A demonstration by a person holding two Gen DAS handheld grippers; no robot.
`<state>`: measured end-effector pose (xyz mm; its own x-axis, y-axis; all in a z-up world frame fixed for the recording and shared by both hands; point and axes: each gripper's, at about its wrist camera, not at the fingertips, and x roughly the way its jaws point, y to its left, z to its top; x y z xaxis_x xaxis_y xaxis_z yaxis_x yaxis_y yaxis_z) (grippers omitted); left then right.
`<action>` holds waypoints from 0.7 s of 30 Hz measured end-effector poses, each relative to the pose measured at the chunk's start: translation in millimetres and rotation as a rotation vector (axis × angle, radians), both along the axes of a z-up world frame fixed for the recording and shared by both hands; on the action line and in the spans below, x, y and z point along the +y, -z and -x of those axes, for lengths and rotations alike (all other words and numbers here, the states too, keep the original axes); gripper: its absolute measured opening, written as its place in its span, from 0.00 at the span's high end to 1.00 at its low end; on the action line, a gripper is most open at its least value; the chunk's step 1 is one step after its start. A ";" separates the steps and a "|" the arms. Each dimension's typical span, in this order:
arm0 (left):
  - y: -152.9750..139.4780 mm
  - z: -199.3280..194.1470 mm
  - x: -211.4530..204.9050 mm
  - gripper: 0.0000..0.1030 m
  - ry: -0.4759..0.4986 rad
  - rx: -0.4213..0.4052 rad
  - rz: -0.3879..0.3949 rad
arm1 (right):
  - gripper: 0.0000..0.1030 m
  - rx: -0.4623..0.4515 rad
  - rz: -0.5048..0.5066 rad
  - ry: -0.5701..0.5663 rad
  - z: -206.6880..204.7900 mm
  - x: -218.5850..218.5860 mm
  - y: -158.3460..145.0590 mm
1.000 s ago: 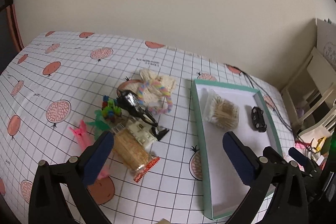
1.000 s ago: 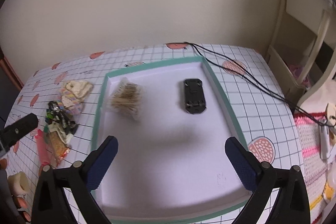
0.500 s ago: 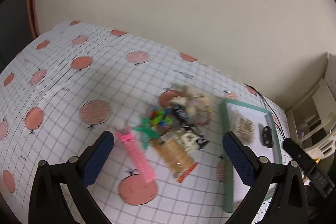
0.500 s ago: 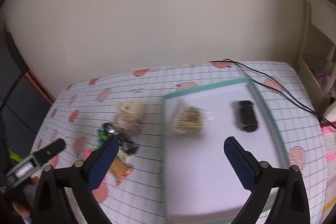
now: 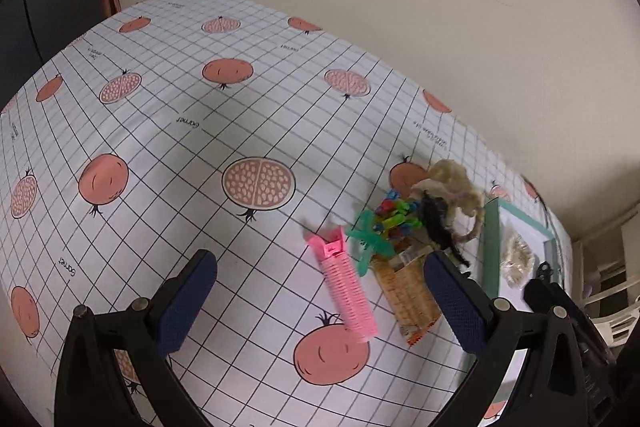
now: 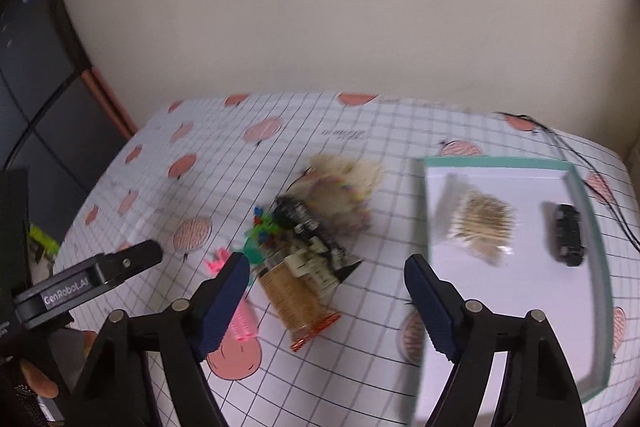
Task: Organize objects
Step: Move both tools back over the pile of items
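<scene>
Objects wait heaped at frame centre, just beyond the right hand-held gripper, whose jaws gape empty; the left hand-held gripper gapes too. Best single out the topmost piece, then carry it to the tray at right.

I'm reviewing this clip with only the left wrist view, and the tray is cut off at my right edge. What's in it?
Observer: The tray holds two things, a toothpick bag and a black toy car, lying apart.
Reviewer: Is the right gripper carrying anything?
Observer: No. The right gripper is open with nothing between its fingers, and it is pointed at the pile left of the tray.
Reviewer: Any room left in the tray?
Observer: Yes. Its near half is bare white floor.
</scene>
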<state>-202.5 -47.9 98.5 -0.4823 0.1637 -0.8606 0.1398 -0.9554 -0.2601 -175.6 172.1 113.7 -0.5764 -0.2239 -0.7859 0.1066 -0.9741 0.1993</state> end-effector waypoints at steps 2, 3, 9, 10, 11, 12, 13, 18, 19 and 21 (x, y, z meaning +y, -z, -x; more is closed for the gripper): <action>6.8 2.3 0.8 0.00 0.005 -0.023 0.007 | 0.23 -0.024 -0.013 -0.014 3.4 -6.7 8.9; 10.7 3.9 1.8 0.00 0.008 -0.033 0.005 | 0.24 -0.043 -0.023 -0.021 6.0 -11.1 16.2; 30.9 10.9 6.7 0.01 0.017 -0.080 -0.005 | 0.28 -0.120 -0.065 -0.063 10.6 -25.3 49.5; 33.8 11.3 8.2 0.01 0.020 -0.086 -0.006 | 0.28 -0.129 -0.068 -0.064 10.8 -25.7 52.8; 36.9 12.1 9.7 0.02 0.025 -0.093 -0.008 | 0.28 -0.141 -0.069 -0.067 11.8 -26.4 57.7; 39.6 12.5 11.3 0.06 0.031 -0.099 -0.006 | 0.28 -0.149 -0.069 -0.070 13.4 -26.4 61.0; 41.9 13.5 13.1 0.09 0.037 -0.104 -0.005 | 0.28 -0.157 -0.071 -0.073 14.5 -27.2 65.4; 57.0 16.7 20.8 0.10 0.054 -0.139 -0.007 | 0.28 -0.179 -0.068 -0.082 17.8 -28.4 78.8; 59.0 17.2 22.9 0.11 0.058 -0.144 -0.005 | 0.28 -0.181 -0.068 -0.084 18.1 -29.2 80.2; 62.1 17.6 27.1 0.11 0.069 -0.150 -0.002 | 0.28 -0.184 -0.070 -0.094 18.6 -31.5 82.5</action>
<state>-220.2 -20.8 36.4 -0.3361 0.1940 -0.9216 0.1108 -0.9636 -0.2433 -194.2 140.6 31.2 -0.4012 -0.2110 -0.8914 0.1656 -0.9738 0.1559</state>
